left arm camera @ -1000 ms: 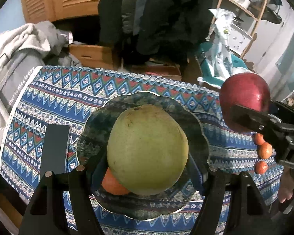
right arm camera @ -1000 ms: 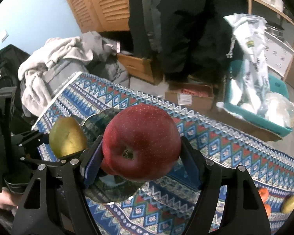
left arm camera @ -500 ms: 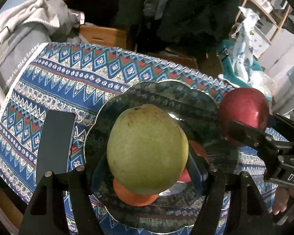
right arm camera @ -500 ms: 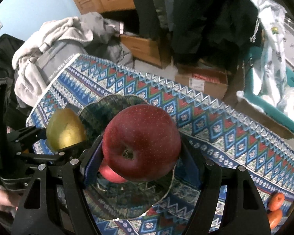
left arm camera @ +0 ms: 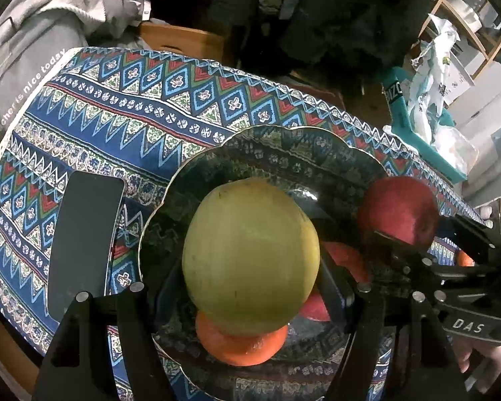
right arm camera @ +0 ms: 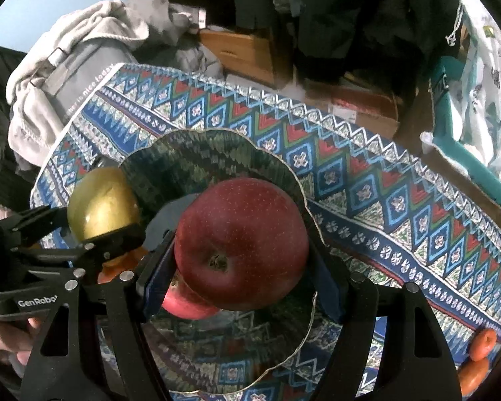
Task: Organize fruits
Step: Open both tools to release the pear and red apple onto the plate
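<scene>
My left gripper (left arm camera: 250,287) is shut on a yellow-green pear (left arm camera: 250,254) and holds it just above a dark patterned plate (left arm camera: 284,147). An orange (left arm camera: 240,347) and a red fruit (left arm camera: 344,257) lie on the plate under it. My right gripper (right arm camera: 240,267) is shut on a dark red apple (right arm camera: 240,244) over the same plate (right arm camera: 197,160), with a second red apple (right arm camera: 183,304) beneath. The pear (right arm camera: 103,210) shows at the left of the right wrist view. The held apple (left arm camera: 397,210) shows at the right of the left wrist view.
A black phone (left arm camera: 83,240) lies on the patterned blue tablecloth (left arm camera: 117,107) left of the plate. Small oranges (right arm camera: 477,357) lie at the table's right end. Clothes (right arm camera: 83,43), wooden boxes (right arm camera: 243,53) and a teal bin (left arm camera: 427,147) stand beyond the far edge.
Both grippers have come lower and closer over the plate with their fruit. The plate now fills more of both views.
</scene>
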A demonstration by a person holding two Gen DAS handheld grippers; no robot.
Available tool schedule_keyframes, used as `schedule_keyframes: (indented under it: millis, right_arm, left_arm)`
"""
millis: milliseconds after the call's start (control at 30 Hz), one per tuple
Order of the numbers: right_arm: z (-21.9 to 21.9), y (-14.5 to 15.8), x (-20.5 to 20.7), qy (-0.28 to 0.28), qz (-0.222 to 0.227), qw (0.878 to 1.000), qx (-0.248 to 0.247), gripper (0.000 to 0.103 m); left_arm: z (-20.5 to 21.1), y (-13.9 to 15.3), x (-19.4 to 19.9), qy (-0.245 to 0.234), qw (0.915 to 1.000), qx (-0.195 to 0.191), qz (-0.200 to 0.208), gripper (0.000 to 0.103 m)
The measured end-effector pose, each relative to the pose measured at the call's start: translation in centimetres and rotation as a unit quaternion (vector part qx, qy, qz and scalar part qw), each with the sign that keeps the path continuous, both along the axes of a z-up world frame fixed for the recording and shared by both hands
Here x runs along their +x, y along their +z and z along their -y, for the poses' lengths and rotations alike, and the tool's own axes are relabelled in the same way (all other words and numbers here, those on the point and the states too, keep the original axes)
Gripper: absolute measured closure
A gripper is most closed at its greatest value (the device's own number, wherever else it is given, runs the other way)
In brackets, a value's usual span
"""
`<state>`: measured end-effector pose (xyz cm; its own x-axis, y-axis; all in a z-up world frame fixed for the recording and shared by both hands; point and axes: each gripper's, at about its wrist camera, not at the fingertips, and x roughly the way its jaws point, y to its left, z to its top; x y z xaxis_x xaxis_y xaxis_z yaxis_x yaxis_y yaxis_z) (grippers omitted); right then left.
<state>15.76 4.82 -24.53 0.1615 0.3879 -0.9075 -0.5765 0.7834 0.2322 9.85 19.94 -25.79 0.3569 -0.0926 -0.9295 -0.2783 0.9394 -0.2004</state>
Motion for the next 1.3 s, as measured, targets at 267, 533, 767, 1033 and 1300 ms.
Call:
schedule_keyframes:
  millis: [267, 533, 767, 1033, 1300]
  right_arm:
    - [0.2, -0.3, 0.0, -0.003, -0.003, 1.0, -0.008, 0.027]
    - [0.8, 2.6, -0.2, -0.007, 0.025, 0.999, 0.032, 0.027]
    - [1.6, 5.4, -1.0, -0.015, 0.058, 0.998, 0.032, 0.027]
    - [3.5, 8.4, -2.8, -0.031, 0.109, 0.994, 0.014, 0.027]
    - [7.3, 10.1, -4.7, -0.068, 0.138, 0.988, 0.0, 0.027]
  left_arm:
    - [0.2, 0.0, -0.1, -0.004, 0.9999, 0.007, -0.007, 0.029]
    - [1.4, 3.9, -0.8, -0.028, 0.9978, 0.038, 0.047, 0.031]
    - [2.4, 5.4, -1.8, -0.042, 0.9956, 0.057, 0.062, 0.031]
    - [4.1, 7.2, -2.7, -0.055, 0.993, 0.068, 0.078, 0.031]
    - [7.4, 8.8, -3.1, -0.091, 0.9887, 0.073, 0.093, 0.03]
